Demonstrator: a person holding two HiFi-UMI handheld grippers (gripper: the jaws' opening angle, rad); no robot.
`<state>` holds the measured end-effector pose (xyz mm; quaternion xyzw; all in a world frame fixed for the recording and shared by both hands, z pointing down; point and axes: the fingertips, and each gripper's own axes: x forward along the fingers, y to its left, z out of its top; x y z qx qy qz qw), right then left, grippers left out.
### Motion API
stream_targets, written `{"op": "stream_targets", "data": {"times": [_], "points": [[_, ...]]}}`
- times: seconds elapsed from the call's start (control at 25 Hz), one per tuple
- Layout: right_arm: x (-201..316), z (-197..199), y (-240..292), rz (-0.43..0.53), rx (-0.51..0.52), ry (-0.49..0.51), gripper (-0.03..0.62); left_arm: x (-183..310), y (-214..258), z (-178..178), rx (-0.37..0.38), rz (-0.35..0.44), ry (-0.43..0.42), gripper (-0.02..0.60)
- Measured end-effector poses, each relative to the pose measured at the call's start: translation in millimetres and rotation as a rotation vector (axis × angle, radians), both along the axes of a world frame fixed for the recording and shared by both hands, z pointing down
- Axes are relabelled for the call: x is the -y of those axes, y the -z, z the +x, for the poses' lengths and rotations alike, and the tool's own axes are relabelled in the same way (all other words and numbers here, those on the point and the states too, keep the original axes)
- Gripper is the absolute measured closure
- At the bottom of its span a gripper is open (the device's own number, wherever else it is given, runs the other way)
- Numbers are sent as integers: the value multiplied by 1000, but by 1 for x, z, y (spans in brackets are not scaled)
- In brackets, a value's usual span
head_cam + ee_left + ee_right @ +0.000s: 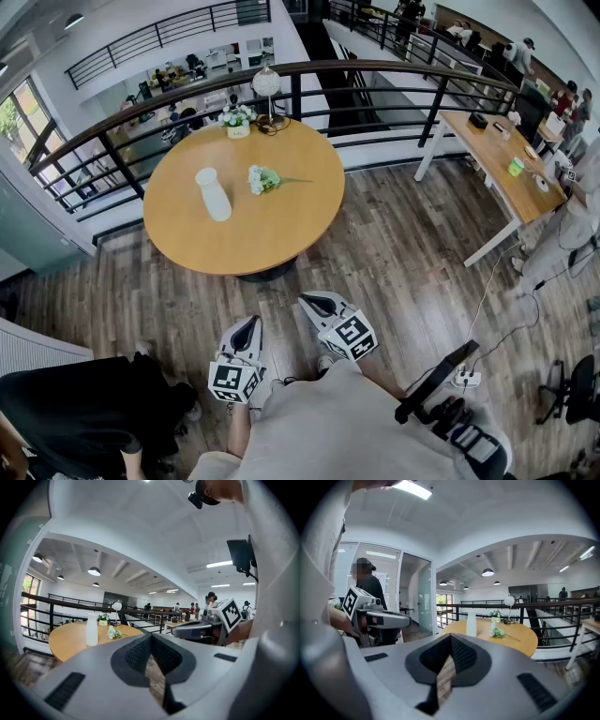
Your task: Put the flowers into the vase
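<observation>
— Head view first: what do we have on the table (281,239)?
— We see a white vase (214,194) standing upright, left of the table's middle. The flowers (263,178) lie flat just to its right, near the middle. The two are close but not touching.
— Which way do the flowers lie?
— Their white heads point toward the vase and the green stem points toward the table's right edge.
— Anything else up there?
— At the far edge we see a small potted plant (237,120) with a round-headed lamp (266,84) beside it, both well apart from the vase. A dark railing (295,98) curves behind that edge.
— And our grippers?
— Both are low in the view, over the wooden floor (394,244) and short of the table's near edge. They are well apart from the vase and the flowers. The left gripper (247,325) and the right gripper (317,302) sit side by side, each with its marker cube toward us.
— What do we read in the left gripper view?
— Its jaws are pressed together, with only a thin sliver of floor showing between the pads and nothing pinched. Beyond them the table lies to the left, with the vase left of the flowers, and the right gripper shows at the right.
— And in the right gripper view?
— It's the same there: the jaws are closed on nothing. The table lies ahead and a little to the right, with the vase again left of the flowers. Our left gripper shows at the left, and a person (372,590) in dark clothes stands behind it.
</observation>
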<state>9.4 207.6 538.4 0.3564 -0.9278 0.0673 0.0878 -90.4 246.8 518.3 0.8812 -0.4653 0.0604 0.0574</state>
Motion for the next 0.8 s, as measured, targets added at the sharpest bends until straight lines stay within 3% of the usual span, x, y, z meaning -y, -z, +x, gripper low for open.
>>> {"op": "stream_targets", "data": {"times": [0.8], "points": [[7, 1, -2, 9, -16, 43, 586, 3, 0, 6, 3, -21, 16, 575]]}}
